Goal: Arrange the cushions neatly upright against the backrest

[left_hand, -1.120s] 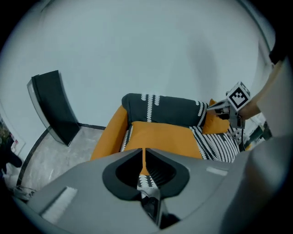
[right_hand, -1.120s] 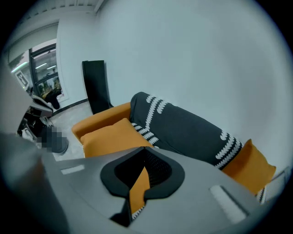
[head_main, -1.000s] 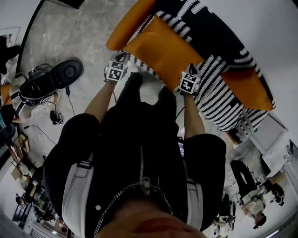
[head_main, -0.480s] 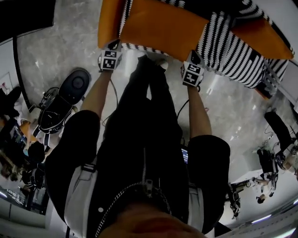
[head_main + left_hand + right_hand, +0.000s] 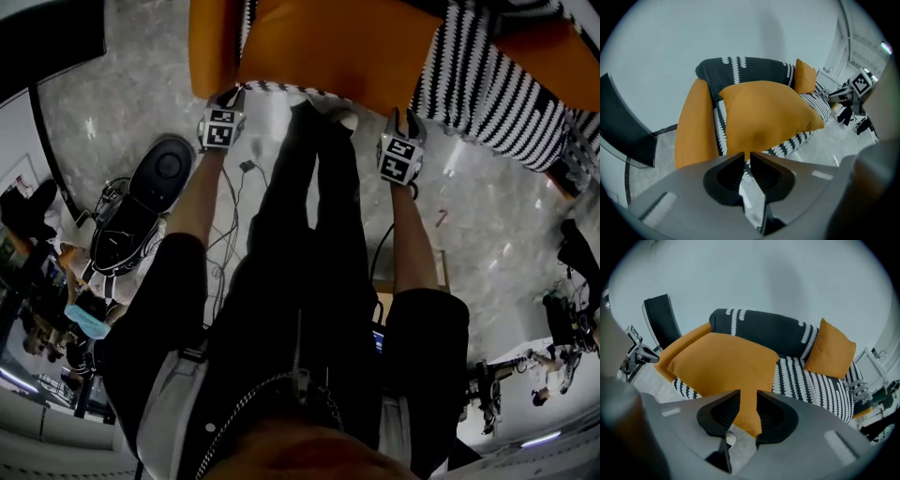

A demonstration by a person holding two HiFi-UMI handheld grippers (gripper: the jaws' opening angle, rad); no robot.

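left claw (image 5: 746, 155): just cracked open, slim gap, nothing pinched
right claw (image 5: 748, 393): just opened wider, orange cushion (image 5: 722, 363) corner loose between the jaws
orange cushion: lying on the striped sofa (image 5: 815, 380)

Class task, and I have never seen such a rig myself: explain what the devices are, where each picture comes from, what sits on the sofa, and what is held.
A person stands at a black-and-white patterned sofa, a hand-held two-jaw gripper in each hand. The head view looks down from the person's head; each gripper view looks along its own jaws. A large orange fabric cushion rests on the seat, one corner overhanging; a smaller orange cushion stands against the backrest. The right gripper has just opened, that corner loose between its jaws. The left gripper has just opened slightly at the cushion's edge; whether it pinches it is unclear.
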